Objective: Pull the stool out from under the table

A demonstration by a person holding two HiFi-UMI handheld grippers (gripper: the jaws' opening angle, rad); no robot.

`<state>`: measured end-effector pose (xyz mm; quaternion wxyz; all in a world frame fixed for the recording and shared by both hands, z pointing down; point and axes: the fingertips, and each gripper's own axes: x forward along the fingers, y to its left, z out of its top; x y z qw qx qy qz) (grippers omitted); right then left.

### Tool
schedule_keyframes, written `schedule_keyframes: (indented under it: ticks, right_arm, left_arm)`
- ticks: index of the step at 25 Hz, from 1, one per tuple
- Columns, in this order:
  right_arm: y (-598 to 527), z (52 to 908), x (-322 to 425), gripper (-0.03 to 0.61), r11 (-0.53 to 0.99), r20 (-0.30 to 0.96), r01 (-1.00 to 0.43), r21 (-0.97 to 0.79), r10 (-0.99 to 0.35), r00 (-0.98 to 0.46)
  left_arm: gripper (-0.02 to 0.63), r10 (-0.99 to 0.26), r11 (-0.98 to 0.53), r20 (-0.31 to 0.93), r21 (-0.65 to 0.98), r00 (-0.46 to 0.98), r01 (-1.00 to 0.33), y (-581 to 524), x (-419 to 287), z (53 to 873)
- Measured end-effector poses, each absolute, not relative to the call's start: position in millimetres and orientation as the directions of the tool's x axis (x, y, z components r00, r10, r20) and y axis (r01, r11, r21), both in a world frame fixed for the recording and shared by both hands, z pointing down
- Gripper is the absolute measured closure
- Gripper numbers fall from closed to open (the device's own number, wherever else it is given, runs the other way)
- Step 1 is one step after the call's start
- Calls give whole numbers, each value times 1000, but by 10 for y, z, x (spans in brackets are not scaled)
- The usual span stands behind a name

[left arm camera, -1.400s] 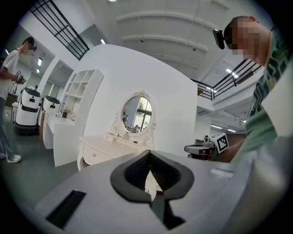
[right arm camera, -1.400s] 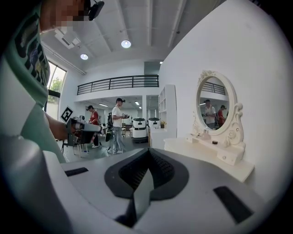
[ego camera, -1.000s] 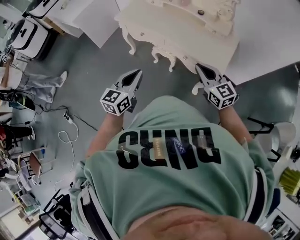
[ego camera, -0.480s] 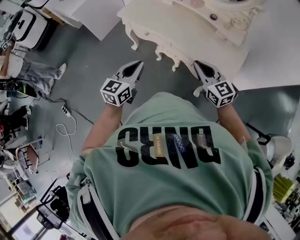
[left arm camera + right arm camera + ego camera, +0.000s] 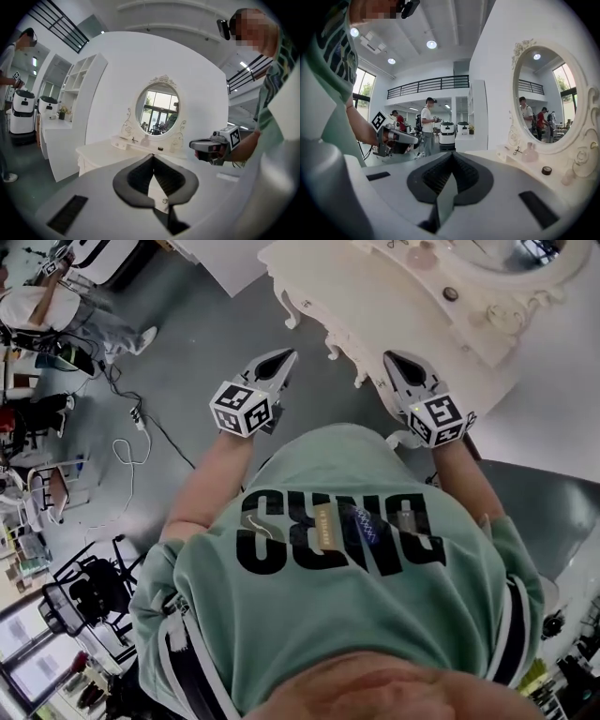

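Note:
A cream carved dressing table (image 5: pixel 375 296) with an oval mirror (image 5: pixel 157 108) stands in front of me against a white wall. No stool shows in any view; the space under the table is hidden. My left gripper (image 5: pixel 284 355) is shut and empty, held over the grey floor just short of the table's front left leg. My right gripper (image 5: pixel 390 357) is also shut and empty, its tip at the table's front edge. From the left gripper view the right gripper (image 5: pixel 192 145) hangs beside the tabletop (image 5: pixel 98 152). The right gripper view shows the left gripper (image 5: pixel 415 139) and the tabletop (image 5: pixel 512 159).
A small bottle (image 5: pixel 529 152) and a black cap (image 5: pixel 547 170) sit on the tabletop. Cables (image 5: pixel 127 451) trail over the floor at left, near a black wheeled frame (image 5: pixel 89 592). White robots (image 5: pixel 21 112) and standing people (image 5: pixel 426 122) are farther off.
Both grippers have moved forward toward the table's front edge, staying shut. The table now sits closer and further right in the head view.

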<state>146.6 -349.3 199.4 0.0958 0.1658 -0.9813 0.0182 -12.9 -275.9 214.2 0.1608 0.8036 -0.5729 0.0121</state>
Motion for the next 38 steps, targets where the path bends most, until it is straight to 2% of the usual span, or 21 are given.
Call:
schedule_keyframes:
  ticks: [4,9,15,19,28,38]
  right_arm:
    - [-3537,2074,1314,584,936,186,-353,-5,-346,-920]
    - [-3493,2254,819,584,904,185,-427,-13,-417,-890]
    - [-3534,2792,164,530,854,249,-520,-3,-503,-828]
    - [-3732,3538,19,515,818,297,-574,-16,-545,-784]
    - [-3787,5391,-21,489,783,416,-622,-20,-559,-717]
    - [-4271,7422,434,455,671,460,-742,3,-659,-594]
  left_arm:
    - [604,-912,-310,210,215,354,-926,-2834,-237,2240]
    - [604,-885,-375,219,190,412,-907,-2892,-771,2524]
    - [604,-838,-414,296,201,458,-888,-3057,-1590,3265]
    - [604,-810,-431,340,209,478,-878,-3291,-1863,4016]
    - [592,-770,-486,357,208,528,-849,-3746,-1851,5640]
    - [463,-731,-570,338,172,592,-803,-4414,-1404,7380]
